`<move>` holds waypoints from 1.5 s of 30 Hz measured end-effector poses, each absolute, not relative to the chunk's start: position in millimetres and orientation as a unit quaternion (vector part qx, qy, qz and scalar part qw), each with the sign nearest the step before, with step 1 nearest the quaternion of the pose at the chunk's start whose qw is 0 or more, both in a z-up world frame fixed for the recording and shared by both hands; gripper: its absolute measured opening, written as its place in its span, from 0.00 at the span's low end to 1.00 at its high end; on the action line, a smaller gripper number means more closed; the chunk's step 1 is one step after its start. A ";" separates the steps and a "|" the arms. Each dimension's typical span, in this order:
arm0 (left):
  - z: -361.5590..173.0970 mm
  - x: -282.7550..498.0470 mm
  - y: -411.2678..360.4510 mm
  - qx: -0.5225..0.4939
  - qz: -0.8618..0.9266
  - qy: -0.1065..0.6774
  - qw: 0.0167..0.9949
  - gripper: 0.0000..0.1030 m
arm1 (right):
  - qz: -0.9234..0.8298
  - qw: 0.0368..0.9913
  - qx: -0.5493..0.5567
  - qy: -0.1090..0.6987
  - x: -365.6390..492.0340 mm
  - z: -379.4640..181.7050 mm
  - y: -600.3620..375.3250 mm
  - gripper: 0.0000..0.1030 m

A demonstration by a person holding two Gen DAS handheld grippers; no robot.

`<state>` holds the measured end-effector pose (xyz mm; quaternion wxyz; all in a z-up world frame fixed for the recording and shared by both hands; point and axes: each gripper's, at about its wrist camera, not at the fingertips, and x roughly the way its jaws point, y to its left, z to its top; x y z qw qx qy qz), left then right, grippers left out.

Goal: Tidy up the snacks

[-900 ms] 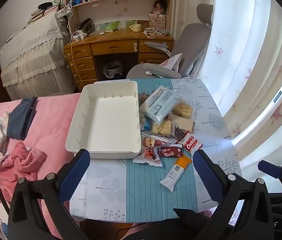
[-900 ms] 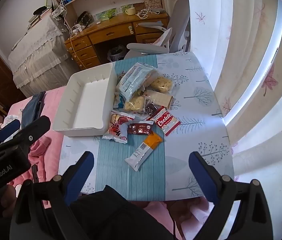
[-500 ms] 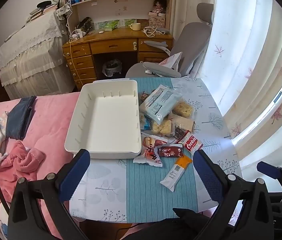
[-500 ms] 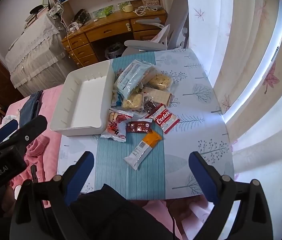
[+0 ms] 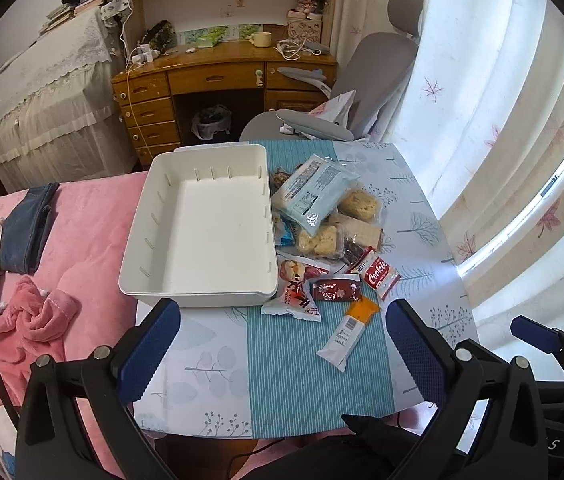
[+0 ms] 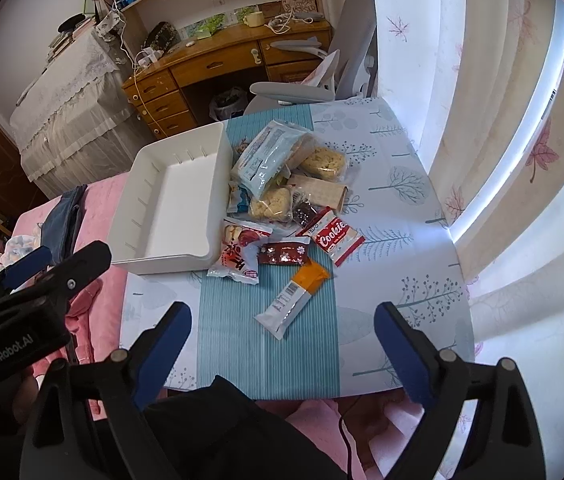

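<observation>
- On the counter (image 5: 218, 344), your white bin (image 5: 202, 236) sits at the left edge with nothing inside it, one side hanging toward the pink bed (image 5: 86, 224)
- Just right of the bin lies the snack pile: a pale blue packet (image 5: 313, 192) on top, two clear-wrapped rice cakes (image 5: 357, 204) beside and under it, and a tan wrapped bar (image 6: 317, 192) between them
- Nearer you, a red-and-white cookie pack (image 5: 377, 276) touches a dark red bar (image 5: 335, 291), which lies against a white-and-red pouch (image 5: 293, 292) close to the bin's near corner
- The orange-and-white bar (image 5: 351, 330) lies alone on the teal stripe, closest to you and slightly apart from the rest
- Your left gripper (image 5: 282, 350) hovers above the near edge of the counter, its fingers spread wide with nothing between them
- Your right gripper (image 6: 282, 350) hangs over the same edge, tilted down, fingers also wide apart and holding nothing; the orange-and-white bar shows in the gap ahead, untouched
- Beyond the counter stand a grey chair (image 5: 365, 80) and a wooden desk (image 5: 218, 76)
</observation>
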<state>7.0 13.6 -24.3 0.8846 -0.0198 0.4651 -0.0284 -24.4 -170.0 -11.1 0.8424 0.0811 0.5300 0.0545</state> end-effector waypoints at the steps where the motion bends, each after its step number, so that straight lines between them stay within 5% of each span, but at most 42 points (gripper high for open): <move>1: -24.5 6.7 14.5 -0.019 -0.030 0.464 0.885 0.99 | 0.052 0.843 0.083 0.530 -25.2 -10.9 -169.2 0.91; 28: -46.7 35.3 15.2 -0.009 -0.082 0.511 0.856 0.99 | -0.018 0.842 0.120 0.526 -28.9 -30.0 -175.1 0.91; 45: -104.5 82.3 -27.8 -0.043 -0.072 0.551 0.830 0.94 | 0.058 0.859 0.018 0.509 57.0 -58.3 -229.1 0.91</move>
